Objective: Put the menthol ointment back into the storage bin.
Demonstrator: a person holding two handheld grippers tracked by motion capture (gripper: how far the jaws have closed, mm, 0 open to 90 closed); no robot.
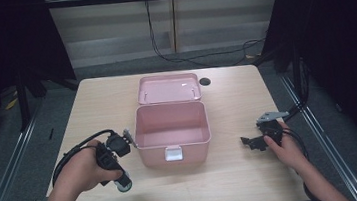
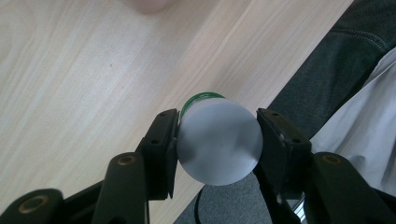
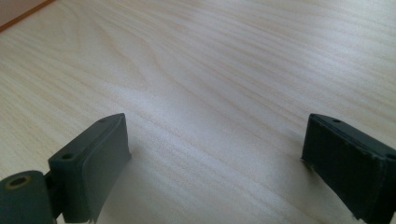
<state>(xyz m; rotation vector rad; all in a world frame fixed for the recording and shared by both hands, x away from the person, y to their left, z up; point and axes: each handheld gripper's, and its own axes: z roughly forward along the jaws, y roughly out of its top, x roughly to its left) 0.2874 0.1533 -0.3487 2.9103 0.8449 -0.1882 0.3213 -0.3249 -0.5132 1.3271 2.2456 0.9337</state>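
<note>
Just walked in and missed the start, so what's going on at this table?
A person works at a wooden table with a gripper in each hand. The left gripper is shut on a small round container with a whitish end and a green rim, held near the table's front edge. A pink box stands in the middle with its lid swung open; its inside looks empty. The right gripper rests open, low over bare wood to the box's right, holding nothing.

Open pink box (image 1: 171, 126), wooden table (image 1: 239, 174)
</note>
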